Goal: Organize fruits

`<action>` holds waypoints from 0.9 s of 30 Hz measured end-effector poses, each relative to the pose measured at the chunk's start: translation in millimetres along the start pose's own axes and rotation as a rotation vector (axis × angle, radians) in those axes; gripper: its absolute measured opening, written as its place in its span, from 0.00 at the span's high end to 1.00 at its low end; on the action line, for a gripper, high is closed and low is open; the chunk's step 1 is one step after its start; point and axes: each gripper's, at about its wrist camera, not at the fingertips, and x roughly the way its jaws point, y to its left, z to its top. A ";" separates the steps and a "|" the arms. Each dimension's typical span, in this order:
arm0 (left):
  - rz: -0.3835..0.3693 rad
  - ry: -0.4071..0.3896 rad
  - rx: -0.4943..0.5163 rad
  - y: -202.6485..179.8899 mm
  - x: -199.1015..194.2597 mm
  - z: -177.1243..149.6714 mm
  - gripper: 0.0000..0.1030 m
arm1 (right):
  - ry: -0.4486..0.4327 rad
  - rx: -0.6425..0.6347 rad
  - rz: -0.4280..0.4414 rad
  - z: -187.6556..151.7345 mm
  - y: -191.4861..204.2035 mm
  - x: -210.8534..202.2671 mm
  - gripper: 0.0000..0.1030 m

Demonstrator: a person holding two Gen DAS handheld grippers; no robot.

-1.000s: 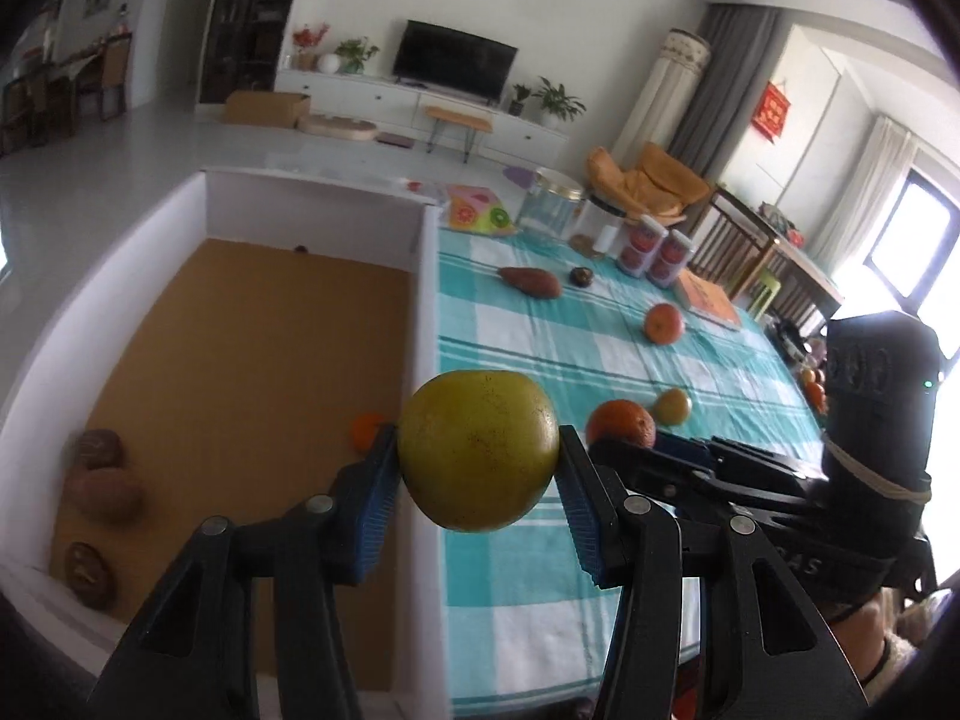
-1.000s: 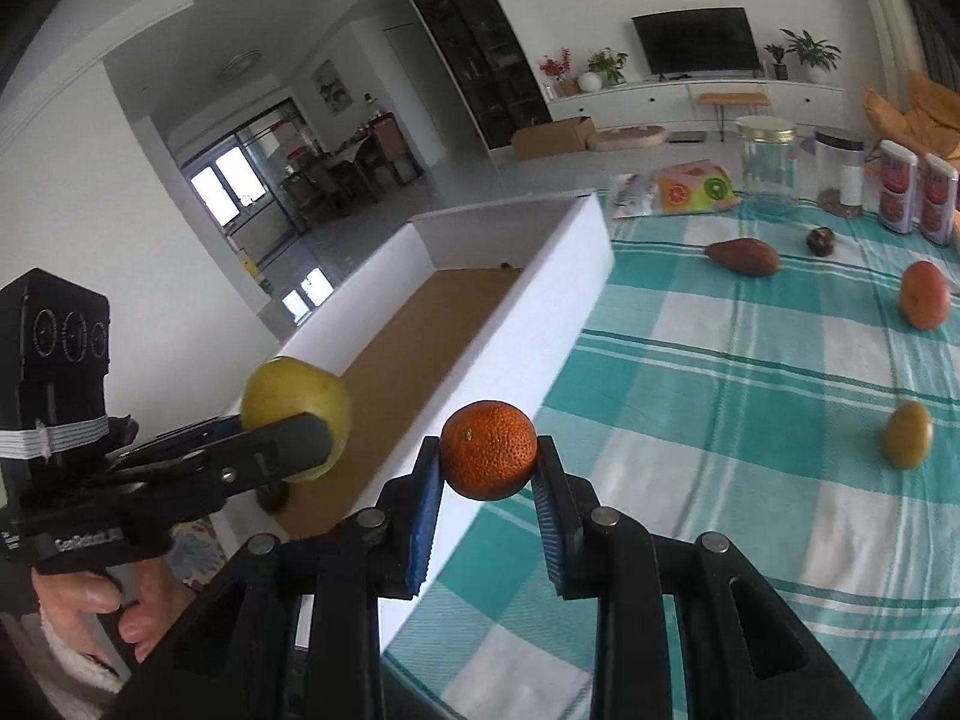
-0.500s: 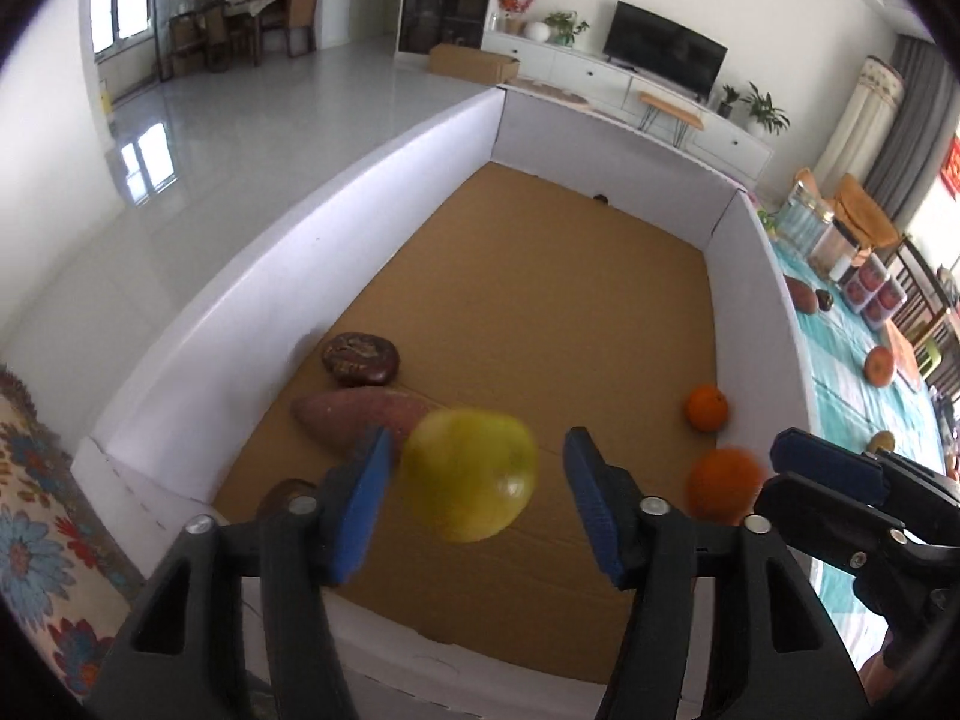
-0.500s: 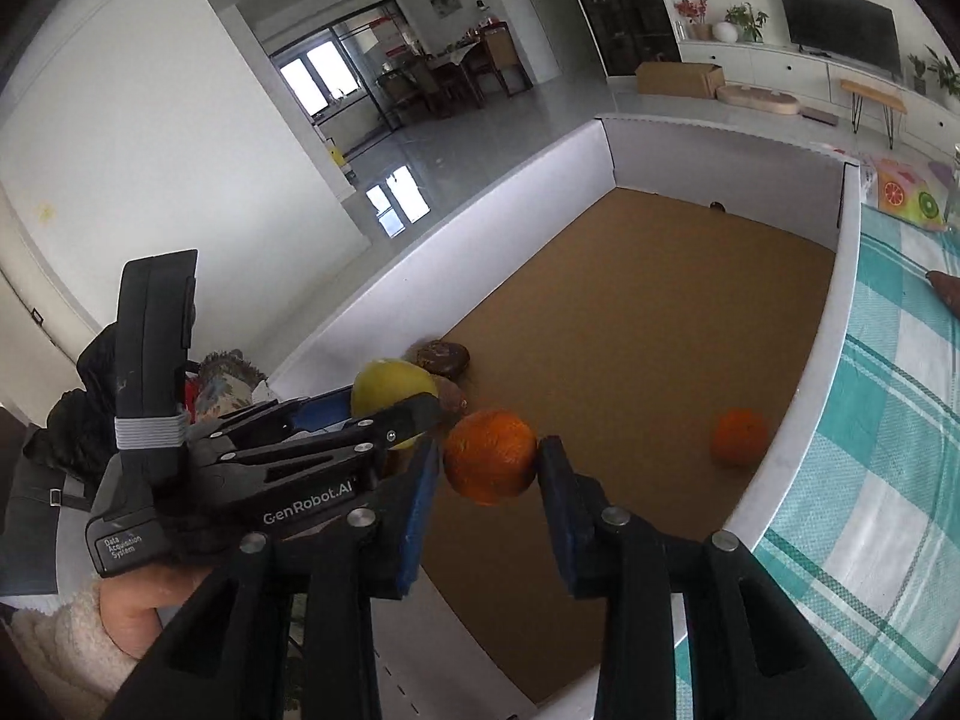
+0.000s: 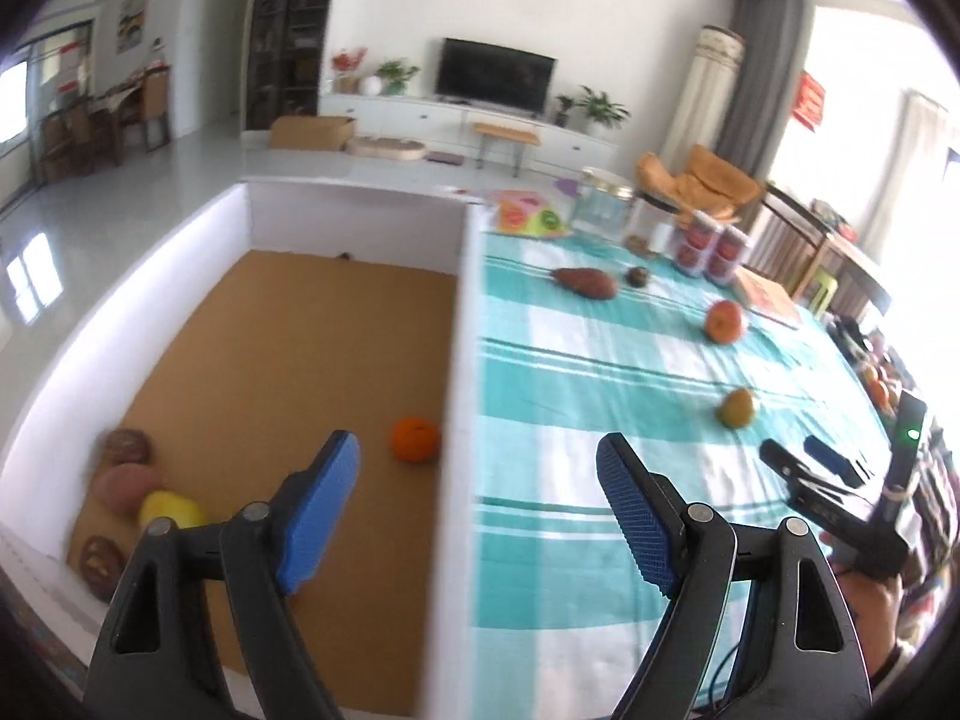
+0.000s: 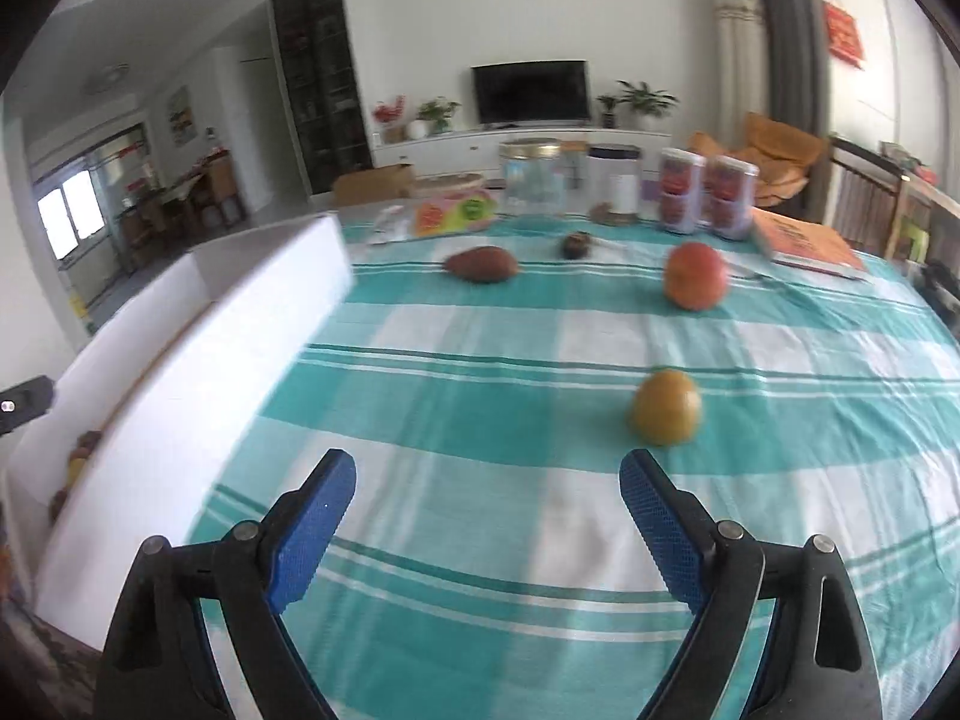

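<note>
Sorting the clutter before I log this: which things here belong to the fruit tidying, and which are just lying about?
Job: box, orange, yellow fruit, red-orange fruit, yellow-orange fruit.
Lying about: glass jar, red-labelled canisters, book.

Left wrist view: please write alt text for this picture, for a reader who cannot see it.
The open, empty left gripper hangs over the right wall of a white box with a brown floor, which holds an orange, a yellow fruit and brown items. Right of the box, more fruits lie on a teal checked tablecloth, with the right gripper at the edge.
</note>
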 end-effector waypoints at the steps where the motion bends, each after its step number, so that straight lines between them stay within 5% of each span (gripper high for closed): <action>1: -0.040 0.008 0.037 -20.5 3.0 -1.2 0.19 | 0.013 0.027 -0.070 -3.8 -26.5 4.0 0.13; 5: -0.191 0.107 0.151 -97.5 28.9 -9.7 0.19 | 0.069 0.155 -0.226 -20.4 -113.8 20.1 0.13; 8: -0.233 0.174 0.230 -143.3 63.2 -24.3 0.19 | 0.080 0.361 -0.208 -31.5 -160.2 14.2 0.13; 17: -0.104 0.220 0.302 -174.5 163.2 -41.3 0.19 | 0.140 0.366 -0.296 -43.1 -166.5 27.7 0.11; 27: -0.005 0.200 0.269 -160.3 205.4 -32.7 0.19 | 0.173 0.338 -0.297 -42.5 -162.0 35.4 0.00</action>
